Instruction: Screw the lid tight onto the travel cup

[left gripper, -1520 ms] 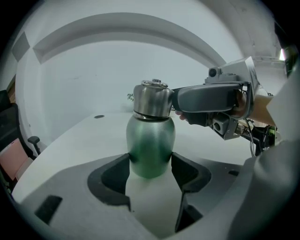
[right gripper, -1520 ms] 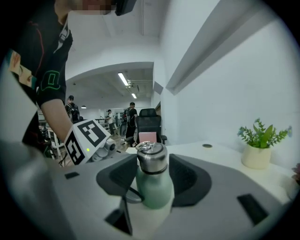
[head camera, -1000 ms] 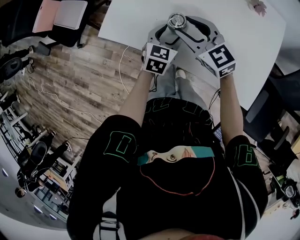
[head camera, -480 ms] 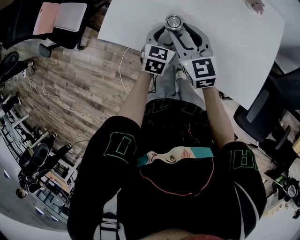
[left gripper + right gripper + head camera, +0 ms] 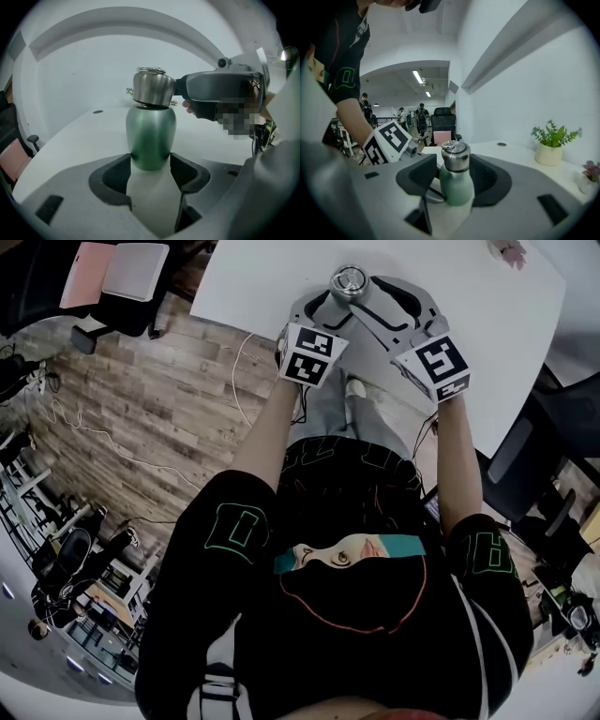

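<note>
The travel cup (image 5: 150, 133) stands upright on the white table (image 5: 487, 324), at the upper centre of the head view and near the table's front edge. Its body is green. Its steel lid (image 5: 152, 89) sits on the neck with a ring on top.

The left gripper (image 5: 150, 164) reaches in from the lower left of the cup. Its jaws have just been closing, and both dark pads bear on the lower body of the cup, one on each side.

The right gripper (image 5: 454, 176) comes in from the lower right at lid height. Its jaws have just been opening and stand spread on either side of the lid. One jaw tip lies against or just beside the lid's side; no firm pinch is visible.

A potted plant (image 5: 553, 140) stands on the table, well apart from the cup.
</note>
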Tool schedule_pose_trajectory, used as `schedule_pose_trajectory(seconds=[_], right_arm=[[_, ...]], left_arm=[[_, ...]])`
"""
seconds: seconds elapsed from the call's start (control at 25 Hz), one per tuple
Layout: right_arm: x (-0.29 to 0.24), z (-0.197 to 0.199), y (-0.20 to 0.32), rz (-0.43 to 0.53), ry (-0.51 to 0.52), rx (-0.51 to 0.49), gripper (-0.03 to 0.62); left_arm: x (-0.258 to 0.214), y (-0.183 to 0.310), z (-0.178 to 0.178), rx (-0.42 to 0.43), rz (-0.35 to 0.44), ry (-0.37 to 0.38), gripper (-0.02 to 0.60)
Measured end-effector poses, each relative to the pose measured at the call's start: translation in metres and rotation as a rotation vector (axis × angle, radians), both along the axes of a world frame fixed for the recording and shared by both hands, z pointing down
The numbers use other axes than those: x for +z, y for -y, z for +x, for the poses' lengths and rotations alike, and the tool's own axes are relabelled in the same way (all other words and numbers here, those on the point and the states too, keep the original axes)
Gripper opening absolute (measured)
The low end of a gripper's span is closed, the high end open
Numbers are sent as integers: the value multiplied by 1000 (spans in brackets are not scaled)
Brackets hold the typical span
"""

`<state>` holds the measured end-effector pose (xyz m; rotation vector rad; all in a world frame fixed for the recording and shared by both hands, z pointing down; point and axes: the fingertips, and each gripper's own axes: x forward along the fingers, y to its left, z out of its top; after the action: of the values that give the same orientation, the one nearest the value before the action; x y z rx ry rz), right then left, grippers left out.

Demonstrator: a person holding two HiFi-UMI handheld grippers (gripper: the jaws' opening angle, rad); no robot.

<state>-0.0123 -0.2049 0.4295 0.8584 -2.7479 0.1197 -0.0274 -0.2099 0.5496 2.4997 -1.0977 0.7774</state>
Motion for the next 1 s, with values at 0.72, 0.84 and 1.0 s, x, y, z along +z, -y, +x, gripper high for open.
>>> schedule_pose_trajectory(seconds=[0.72, 0.84, 1.0], right_arm=[[3, -5, 14, -16, -8, -171, 222], [4, -4, 13, -37, 17, -42, 221], [5, -7, 16, -39, 51, 201, 219]], left_arm=[[-21, 12, 12, 117, 115, -14, 324], [-22, 11, 12, 107, 130, -10, 322], [-20, 13, 8, 84, 137, -5, 322]])
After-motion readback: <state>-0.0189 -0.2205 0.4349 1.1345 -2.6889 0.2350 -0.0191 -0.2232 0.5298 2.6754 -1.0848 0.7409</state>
